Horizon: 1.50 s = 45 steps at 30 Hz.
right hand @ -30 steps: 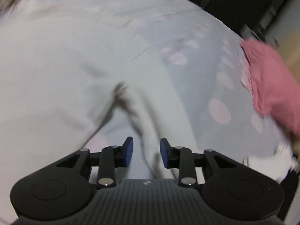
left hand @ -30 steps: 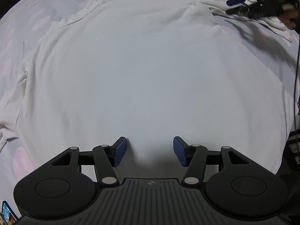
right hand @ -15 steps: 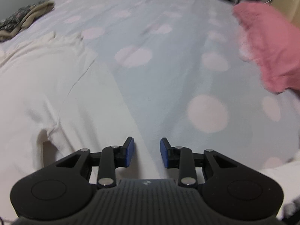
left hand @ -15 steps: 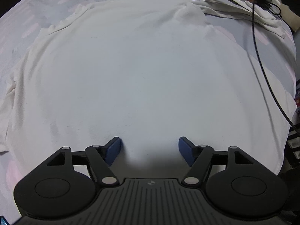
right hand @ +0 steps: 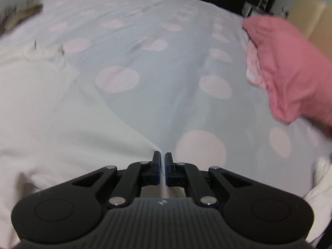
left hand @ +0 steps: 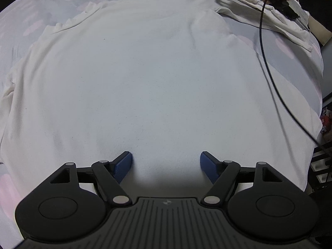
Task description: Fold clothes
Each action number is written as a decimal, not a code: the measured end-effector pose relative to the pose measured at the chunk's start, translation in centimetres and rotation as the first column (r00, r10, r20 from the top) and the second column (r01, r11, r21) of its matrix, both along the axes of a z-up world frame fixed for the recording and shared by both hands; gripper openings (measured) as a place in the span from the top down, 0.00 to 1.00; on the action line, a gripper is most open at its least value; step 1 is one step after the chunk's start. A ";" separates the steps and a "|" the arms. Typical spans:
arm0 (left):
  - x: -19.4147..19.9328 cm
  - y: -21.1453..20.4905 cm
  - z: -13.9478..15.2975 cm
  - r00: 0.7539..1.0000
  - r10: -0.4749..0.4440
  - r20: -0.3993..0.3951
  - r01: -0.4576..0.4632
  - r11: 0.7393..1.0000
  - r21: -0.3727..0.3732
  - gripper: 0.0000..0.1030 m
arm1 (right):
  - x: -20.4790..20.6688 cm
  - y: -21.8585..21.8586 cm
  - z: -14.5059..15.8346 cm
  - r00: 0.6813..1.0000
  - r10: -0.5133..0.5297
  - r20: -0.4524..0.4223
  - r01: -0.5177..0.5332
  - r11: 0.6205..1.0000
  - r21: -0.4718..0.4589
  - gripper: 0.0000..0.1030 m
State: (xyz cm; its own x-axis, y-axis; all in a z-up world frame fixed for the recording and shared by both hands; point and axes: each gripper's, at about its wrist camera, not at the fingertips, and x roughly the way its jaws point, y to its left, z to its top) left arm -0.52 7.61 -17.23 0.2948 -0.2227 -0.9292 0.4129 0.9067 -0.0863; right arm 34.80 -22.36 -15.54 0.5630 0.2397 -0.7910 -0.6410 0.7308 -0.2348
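White cotton shirt [left hand: 157,78] spread flat on the dotted bedsheet [right hand: 166,72], hem near, collar far, long axis running away. Left tool [left hand: 166,162] wide open, empty, over the hem; right tool [right hand: 162,161] pinched tight on the soft shoulder edge.

the big white cloth shirt [left hand: 157,78] looks soft and matt, a bit fuzzy. the pale blue bed sheet with pink dots [right hand: 166,66] is smooth thin cloth. the pink cloth bundle [right hand: 290,70] looks soft. the left claw [left hand: 166,164] is matt black plastic with ribbed blue pads [left hand: 123,167] and shiny metal pins.
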 end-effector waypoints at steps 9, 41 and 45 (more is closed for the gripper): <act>0.3 0.3 -0.2 1.000 -0.003 0.004 0.003 1.000 -0.012 0.29 | -2.7 -3.5 1.7 0.999 -0.044 -0.025 0.047 0.989 0.142 0.90; 0.0 0.5 0.0 1.000 -0.004 0.001 0.004 1.000 0.007 0.27 | -17.4 -4.0 0.9 0.999 -0.032 -0.035 0.040 0.973 0.229 0.76; 0.0 0.3 0.0 1.000 -0.003 -0.001 0.003 1.000 0.016 0.27 | -19.4 -9.3 1.0 0.978 -0.192 0.081 0.171 0.962 0.211 0.74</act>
